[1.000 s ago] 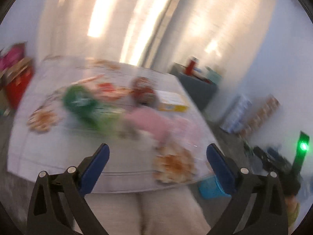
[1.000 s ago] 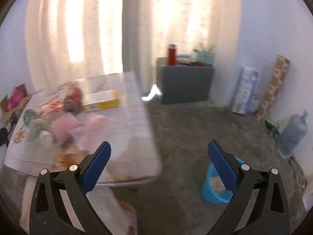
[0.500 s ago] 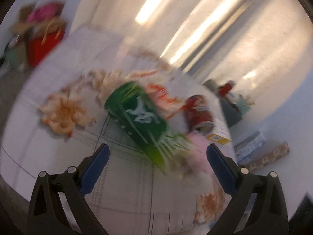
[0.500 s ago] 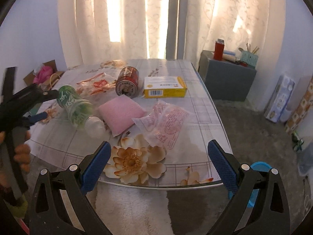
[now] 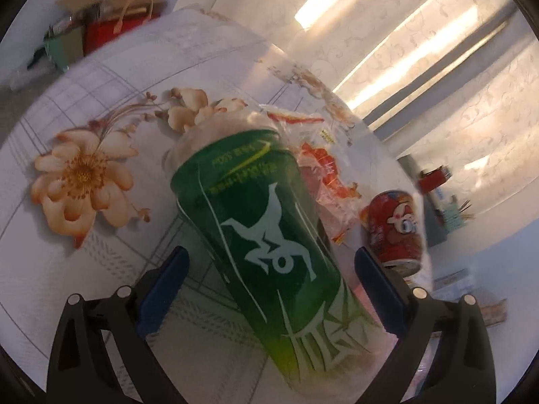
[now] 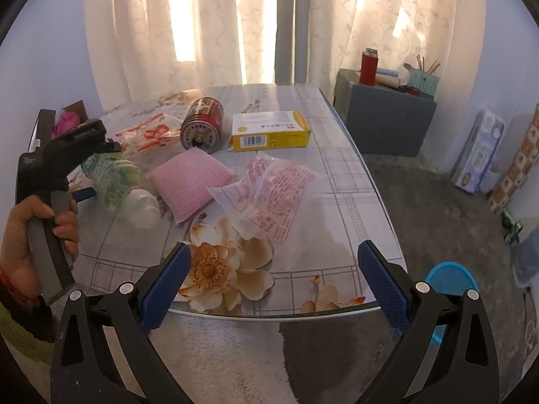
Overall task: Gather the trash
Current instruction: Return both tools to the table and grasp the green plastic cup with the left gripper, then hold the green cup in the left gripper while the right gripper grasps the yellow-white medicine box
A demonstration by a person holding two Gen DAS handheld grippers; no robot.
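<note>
A green plastic bottle (image 5: 269, 249) lies on its side on the flowered table (image 5: 84, 262); it also shows in the right wrist view (image 6: 118, 181). My left gripper (image 5: 269, 289) is open, with its blue fingers on either side of the bottle, apart from it. A red can (image 5: 397, 235) lies to the bottle's right, a red-printed wrapper (image 5: 323, 168) behind it. In the right wrist view the can (image 6: 202, 124), a yellow box (image 6: 269, 131), a pink pad (image 6: 192, 178) and a clear printed bag (image 6: 269, 192) lie on the table. My right gripper (image 6: 273, 286) is open and empty above the table's near edge.
A blue bin (image 6: 451, 279) stands on the carpet right of the table. A grey cabinet (image 6: 384, 124) with a red flask stands behind by the curtains. Boxes lean against the right wall (image 6: 478, 155). A red bag (image 5: 111, 30) sits beyond the table's far left.
My left gripper has moved in close over the green bottle, which now sits between its open fingers. My right gripper has swung from the floor to face the table and holds there.
</note>
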